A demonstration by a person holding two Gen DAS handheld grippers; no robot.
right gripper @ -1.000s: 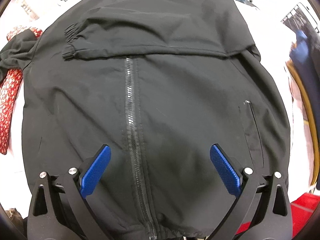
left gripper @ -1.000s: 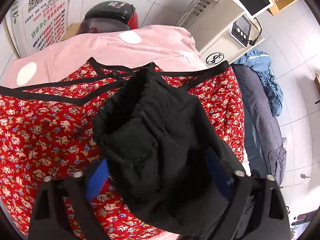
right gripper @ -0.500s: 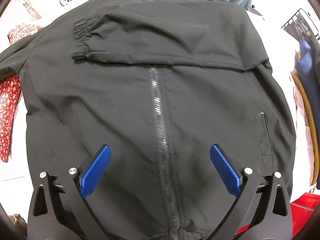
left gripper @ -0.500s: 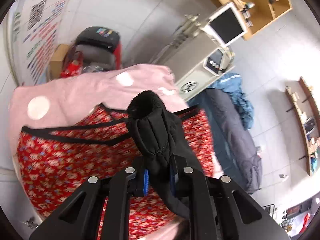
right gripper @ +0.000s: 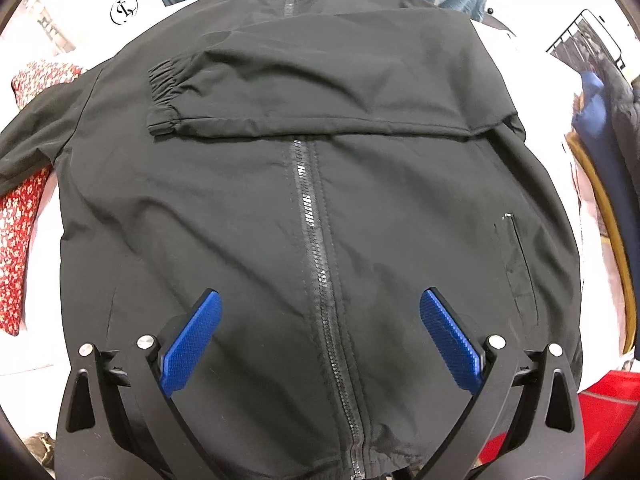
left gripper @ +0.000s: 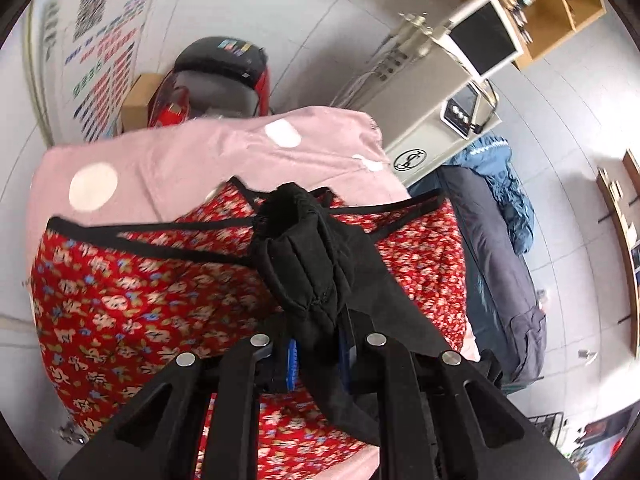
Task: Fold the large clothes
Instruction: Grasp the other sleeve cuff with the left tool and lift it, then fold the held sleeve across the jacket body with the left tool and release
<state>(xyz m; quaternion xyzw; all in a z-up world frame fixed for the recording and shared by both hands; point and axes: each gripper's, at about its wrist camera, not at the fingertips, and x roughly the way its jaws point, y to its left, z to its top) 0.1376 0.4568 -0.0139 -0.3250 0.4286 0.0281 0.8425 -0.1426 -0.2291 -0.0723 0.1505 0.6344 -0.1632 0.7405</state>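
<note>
A black zip jacket lies flat, front up, filling the right wrist view. One sleeve is folded across its chest, its elastic cuff to the left. My right gripper is open and empty, hovering above the lower zipper. My left gripper is shut on the jacket's other sleeve cuff and holds it lifted above a red floral garment. That sleeve leaves the right wrist view at the left edge.
A pink sheet with white dots lies under the red floral garment, which also shows in the right wrist view. Grey and blue clothes lie at the right. A white machine with a screen and a red-black appliance stand behind.
My left gripper has closed on the black sleeve cuff and lifted it. The right gripper has shifted left over the jacket, staying open.
</note>
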